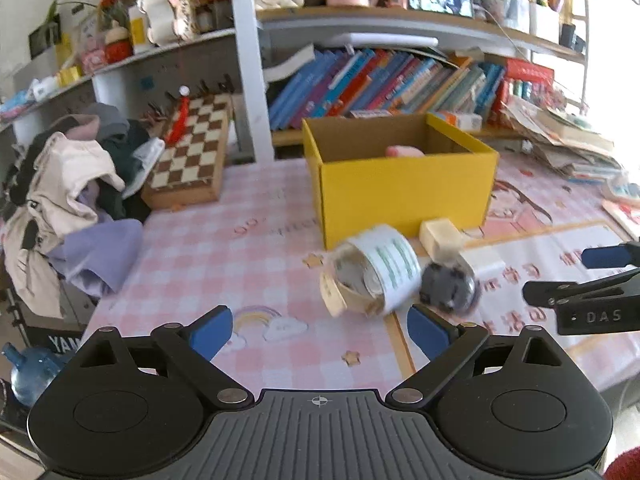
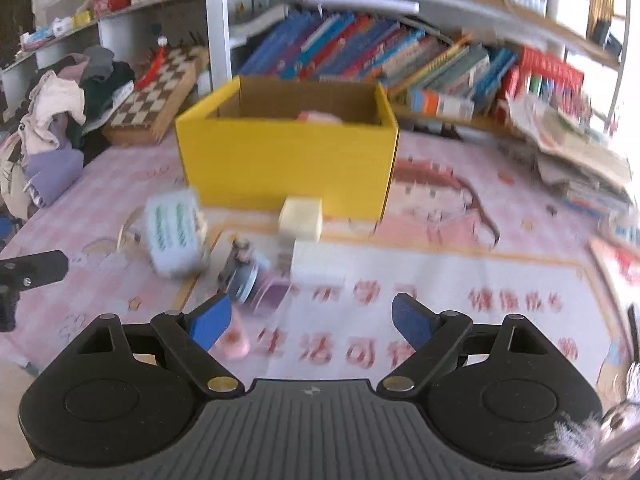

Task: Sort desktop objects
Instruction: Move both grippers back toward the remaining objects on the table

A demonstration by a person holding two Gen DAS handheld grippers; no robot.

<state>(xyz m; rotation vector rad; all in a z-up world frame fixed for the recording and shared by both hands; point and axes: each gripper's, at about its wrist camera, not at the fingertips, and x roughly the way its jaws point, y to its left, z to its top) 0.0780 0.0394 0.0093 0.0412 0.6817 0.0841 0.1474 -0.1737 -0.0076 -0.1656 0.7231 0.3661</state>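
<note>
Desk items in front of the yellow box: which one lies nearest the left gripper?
The white tape roll, lying on its side just beyond the open left gripper. The dark round object is further right; the cream block sits against the yellow box.

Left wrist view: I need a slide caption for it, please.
Open left gripper approaches a tape roll lying before the yellow box on a pink checked tablecloth.

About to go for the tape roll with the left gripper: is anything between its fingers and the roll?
Nothing visible does. The left gripper is open, with only bare tablecloth up to the tape roll. A dark round object sits just right of the roll.
</note>
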